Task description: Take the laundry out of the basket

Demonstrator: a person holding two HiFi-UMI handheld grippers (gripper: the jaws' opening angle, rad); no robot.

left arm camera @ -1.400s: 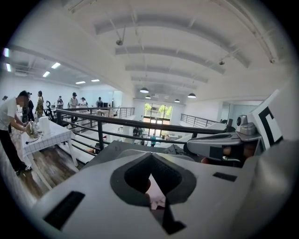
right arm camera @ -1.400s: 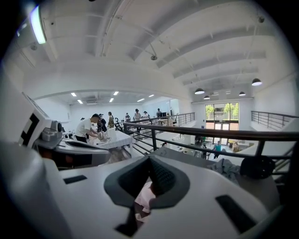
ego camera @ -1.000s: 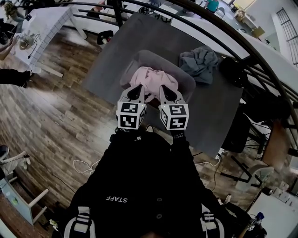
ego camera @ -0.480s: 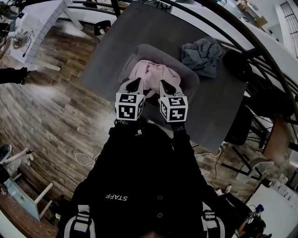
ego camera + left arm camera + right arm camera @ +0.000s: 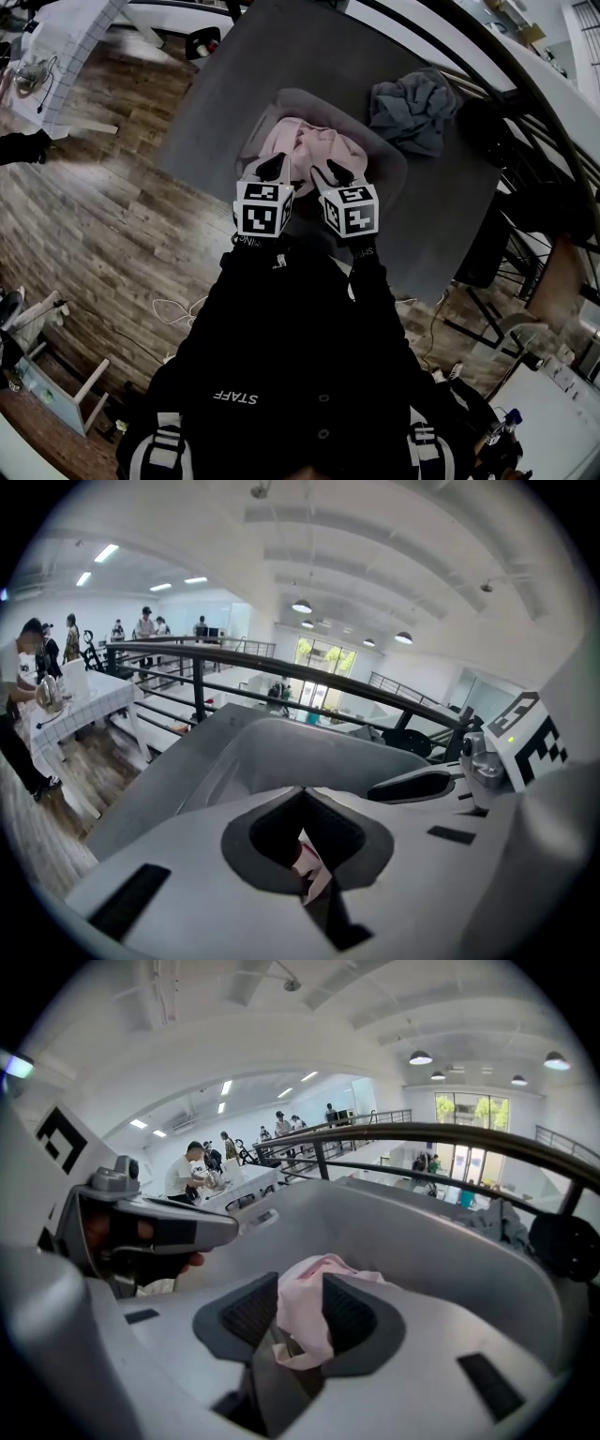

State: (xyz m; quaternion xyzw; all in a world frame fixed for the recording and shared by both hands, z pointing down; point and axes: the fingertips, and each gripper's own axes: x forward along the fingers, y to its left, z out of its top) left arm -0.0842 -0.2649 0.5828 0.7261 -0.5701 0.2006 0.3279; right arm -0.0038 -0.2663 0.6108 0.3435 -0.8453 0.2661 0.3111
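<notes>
Head view has the pink laundry point(image 5: 314, 145) heaped in the grey basket point(image 5: 394, 167) at the middle of the table point(image 5: 234, 94). The left gripper point(image 5: 273, 167) is closed, pinching a scrap of it. The right gripper point(image 5: 334, 172) has just been opening and stands narrow, with a pink fold between its jaws.

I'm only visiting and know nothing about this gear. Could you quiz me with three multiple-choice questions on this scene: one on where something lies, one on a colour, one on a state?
1. Where does the grey-blue garment lie?
A on the floor
B on the table beside the basket
C over the railing

2. What colour is the cloth in the basket?
A green
B black
C pink

3. How does the basket stand?
A upright, open on top
B tipped on its side
C shut under a lid

Answers:
1 B, the head view shows it on the table just right of the basket.
2 C, it looks pink in both the head view and the right gripper view.
3 A, its opening faces up with the cloth inside.
</notes>
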